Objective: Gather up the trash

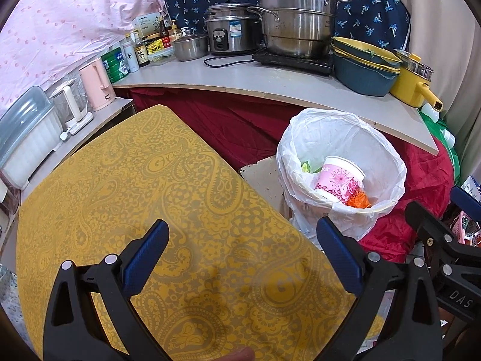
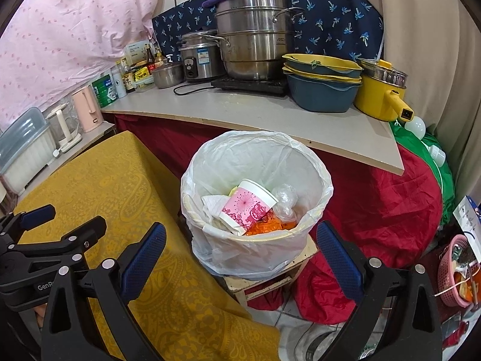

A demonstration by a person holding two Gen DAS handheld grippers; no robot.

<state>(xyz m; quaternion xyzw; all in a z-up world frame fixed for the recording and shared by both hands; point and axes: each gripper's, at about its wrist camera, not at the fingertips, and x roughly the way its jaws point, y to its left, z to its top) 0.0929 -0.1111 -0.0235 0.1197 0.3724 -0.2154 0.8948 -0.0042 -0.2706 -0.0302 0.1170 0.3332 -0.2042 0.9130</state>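
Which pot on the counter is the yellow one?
The small yellow pot with the stubby handle, at the counter's right end beside the stacked blue-and-yellow basins. The big stacked steamer, rice cooker and little lidded pot are all bare steel.

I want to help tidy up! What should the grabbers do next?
Probably pull both back and stop: the left gripper and right gripper are open and empty, the yellow patterned tablecloth looks bare, and the pink paper cup lies in the white-lined bin.

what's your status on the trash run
Left gripper open, empty, over the yellow tablecloth. Right gripper open, empty, near the bin. Pink cup in the bin. Nothing blocking.
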